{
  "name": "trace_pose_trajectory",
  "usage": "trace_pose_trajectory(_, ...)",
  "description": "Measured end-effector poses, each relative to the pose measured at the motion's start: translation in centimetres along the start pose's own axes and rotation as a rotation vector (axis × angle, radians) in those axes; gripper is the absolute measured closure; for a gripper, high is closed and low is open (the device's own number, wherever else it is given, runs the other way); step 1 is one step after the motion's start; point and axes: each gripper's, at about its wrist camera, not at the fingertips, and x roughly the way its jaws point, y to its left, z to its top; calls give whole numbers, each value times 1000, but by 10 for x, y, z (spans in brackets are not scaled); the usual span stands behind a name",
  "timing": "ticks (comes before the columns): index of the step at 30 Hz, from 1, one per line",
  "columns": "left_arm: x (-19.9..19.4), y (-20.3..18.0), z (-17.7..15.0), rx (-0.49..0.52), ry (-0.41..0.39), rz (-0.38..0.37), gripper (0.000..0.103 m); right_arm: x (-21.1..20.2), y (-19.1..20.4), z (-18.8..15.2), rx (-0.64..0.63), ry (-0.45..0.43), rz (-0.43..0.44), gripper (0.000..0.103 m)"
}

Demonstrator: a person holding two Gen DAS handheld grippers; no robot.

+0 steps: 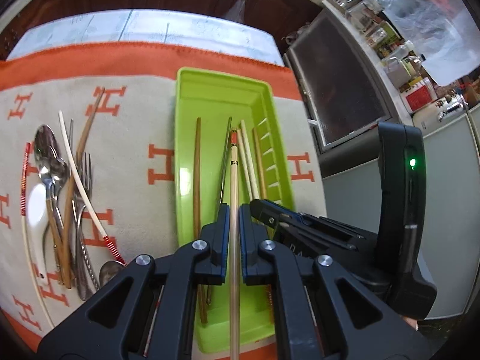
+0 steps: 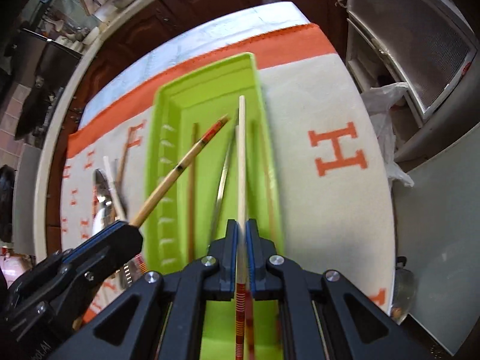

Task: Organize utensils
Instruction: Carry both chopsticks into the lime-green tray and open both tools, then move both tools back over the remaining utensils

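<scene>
A lime green tray (image 1: 183, 138) lies on the orange-and-cream cloth with several chopsticks in it. My left gripper (image 1: 234, 210) is shut on a pale bamboo chopstick (image 1: 234, 177) with a red band near its far end, held over the tray. My right gripper (image 2: 241, 225) is shut on a white chopstick (image 2: 241, 150) with a red striped handle, also over the green tray (image 2: 156, 138). The right gripper (image 1: 261, 207) shows at the tray's right edge in the left wrist view. In the right wrist view the left gripper (image 2: 129, 234) shows with its bamboo chopstick (image 2: 180, 168).
A heap of spoons (image 1: 45, 153), forks (image 1: 85, 174) and chopsticks lies on a white plate (image 1: 34, 207) left of the tray. A grey appliance with a mesh front (image 1: 336, 90) stands to the right of the table. Dark wooden cabinets are beyond the table's far edge.
</scene>
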Motion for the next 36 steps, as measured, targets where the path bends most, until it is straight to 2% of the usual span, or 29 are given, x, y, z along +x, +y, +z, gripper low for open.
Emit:
trace_pose_trajectory(3,10,13,2,-25,11,3,99,15,-5,9,0,25,40,97)
trace_pose_trajectory(8,24,22,1,-36,68,-8,99,17,0,19,-11,15,53,97)
trace_pose_trajectory(12,24,18,-5,-21,92,-15,99,14,0,20,-5,22,42,95)
trace_pose_trajectory(17,9,8,-16,38,98,12,99,3,1,10,-18,5,26,89)
trace_pose_trajectory(24,-23,15,-40,138,63,123,92,-14,13,-18,-60,-19,47,89)
trace_pose_trajectory(36,-82,75,-73,133,-23,224,91,-26,46,-68,-64,-18,82,89)
